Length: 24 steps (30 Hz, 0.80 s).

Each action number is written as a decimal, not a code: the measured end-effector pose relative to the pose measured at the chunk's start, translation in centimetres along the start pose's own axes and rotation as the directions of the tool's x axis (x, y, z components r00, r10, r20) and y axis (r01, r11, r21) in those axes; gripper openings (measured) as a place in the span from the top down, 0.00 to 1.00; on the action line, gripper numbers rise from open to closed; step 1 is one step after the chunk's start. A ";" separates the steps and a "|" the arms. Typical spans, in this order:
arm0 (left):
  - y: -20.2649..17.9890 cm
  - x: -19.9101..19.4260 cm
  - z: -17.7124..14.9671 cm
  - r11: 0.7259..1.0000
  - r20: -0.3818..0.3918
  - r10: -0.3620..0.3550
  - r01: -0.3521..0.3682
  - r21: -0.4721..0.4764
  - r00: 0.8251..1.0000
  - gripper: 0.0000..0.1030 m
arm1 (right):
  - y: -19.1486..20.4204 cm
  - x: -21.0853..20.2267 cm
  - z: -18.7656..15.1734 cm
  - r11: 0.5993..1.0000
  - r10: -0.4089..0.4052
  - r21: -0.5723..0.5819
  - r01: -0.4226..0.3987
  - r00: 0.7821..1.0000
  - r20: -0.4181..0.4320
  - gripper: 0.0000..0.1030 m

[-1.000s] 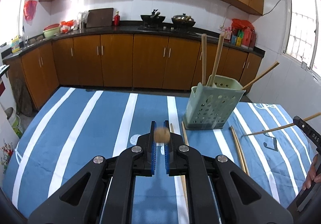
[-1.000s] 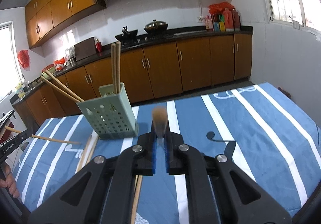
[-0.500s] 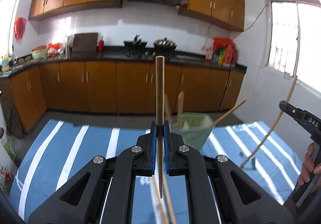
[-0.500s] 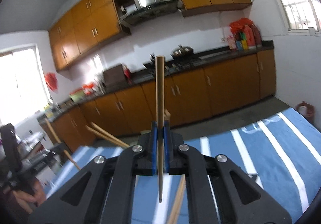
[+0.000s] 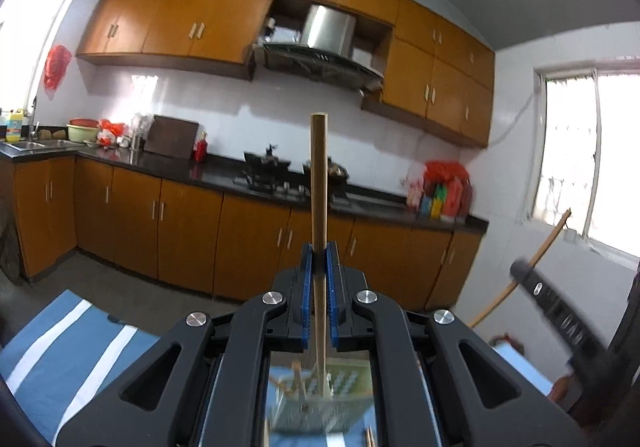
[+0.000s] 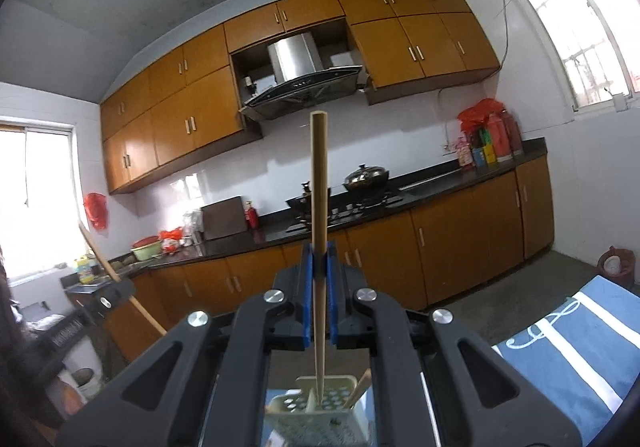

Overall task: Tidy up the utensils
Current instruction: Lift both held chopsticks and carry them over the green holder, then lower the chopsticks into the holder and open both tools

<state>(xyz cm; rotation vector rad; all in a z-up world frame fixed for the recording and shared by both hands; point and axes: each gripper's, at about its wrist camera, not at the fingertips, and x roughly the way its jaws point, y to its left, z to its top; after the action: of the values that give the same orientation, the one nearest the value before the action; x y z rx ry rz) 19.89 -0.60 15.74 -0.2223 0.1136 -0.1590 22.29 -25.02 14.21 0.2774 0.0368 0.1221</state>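
Observation:
My left gripper [image 5: 319, 263] is shut on a wooden chopstick [image 5: 319, 183] that stands upright; its lower tip points down into the pale green perforated holder [image 5: 320, 403] seen between the gripper arms. My right gripper [image 6: 319, 263] is shut on another wooden chopstick [image 6: 319, 187], also upright, its lower tip at the rim of the same holder [image 6: 316, 411]. Other chopsticks lean inside the holder. The right gripper and its chopstick show blurred at the right of the left wrist view [image 5: 532, 267]; the left one shows at the left of the right wrist view [image 6: 108, 267].
The blue cloth with white stripes [image 5: 60, 359] covers the table and also shows in the right wrist view [image 6: 568, 351]. Orange kitchen cabinets [image 5: 180, 223], a black counter with a stove and pans [image 6: 360, 187] and a range hood lie beyond.
Both grippers have tilted up from level, turning their chopsticks from pointing forward to upright, and have moved over the holder. The table has dropped out of most of each view.

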 end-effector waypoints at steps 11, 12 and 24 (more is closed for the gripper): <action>0.1 4.4 -3.3 0.999 -0.067 0.029 -0.028 0.017 0.997 0.93 | -0.5 5.2 -4.0 1.000 -0.003 -0.006 0.002 0.994 -0.112 0.93; 0.2 4.6 -3.6 1.000 -0.083 0.029 -0.028 0.010 0.996 0.93 | -0.6 5.3 -4.3 1.000 -0.003 -0.004 0.002 0.993 -0.120 0.93; 0.8 5.0 -4.7 1.000 -0.169 0.026 -0.025 0.005 0.985 0.91 | -0.4 5.2 -5.9 1.000 -0.003 -0.013 0.001 0.983 -0.184 0.83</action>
<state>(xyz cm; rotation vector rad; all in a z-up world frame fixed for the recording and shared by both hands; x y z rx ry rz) 24.26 -1.62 10.54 -0.2045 0.2845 -0.1522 27.19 -23.12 8.33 0.2527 0.2200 0.1455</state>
